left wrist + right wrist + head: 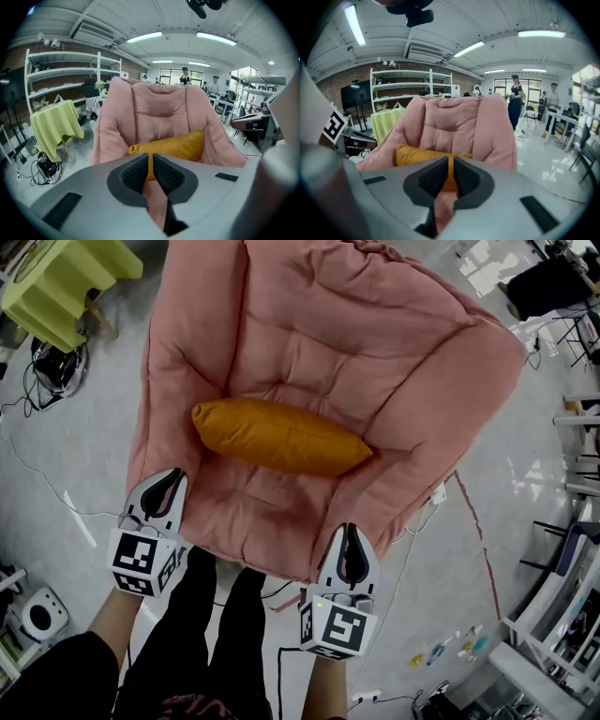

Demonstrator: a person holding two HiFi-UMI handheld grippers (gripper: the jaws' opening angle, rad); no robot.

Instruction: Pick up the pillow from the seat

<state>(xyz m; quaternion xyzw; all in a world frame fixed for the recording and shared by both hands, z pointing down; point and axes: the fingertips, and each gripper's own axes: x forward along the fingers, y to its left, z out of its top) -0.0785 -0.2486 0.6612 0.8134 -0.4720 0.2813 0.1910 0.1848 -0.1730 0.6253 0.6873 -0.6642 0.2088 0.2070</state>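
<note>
The pillow (279,437) is a mustard oblong lying crosswise in the hollow of the chair (403,362). It sits nearer the back cushion than the front edge, and its right end angles a little toward the front. It looks plump, soft and light. The fabric would give under the pads rather than slip, and nothing about it seems fragile. A pinch in the middle would probably sink in and let both ends droop. The tapered ends, or a fold of cover near each end, look like the better holds, one for each gripper.

The left gripper (167,486) hovers over the chair's front left corner, and the right gripper (350,554) is over the front edge further right. Both are short of the pillow. Each has its jaws pressed together with nothing between them, so they need to part before any grasp.

The chair is thickly quilted, and its raised sides and back wrap around the pillow. The open way in is therefore from the front and above, and nothing lies on the seat in that path.

The person's legs (202,615) stand at the front edge. A green-draped table (66,282) and tangled cables (56,367) sit well off to the left, and a red cable (473,521) trails on the floor to the right. None of these are in the way.
</note>
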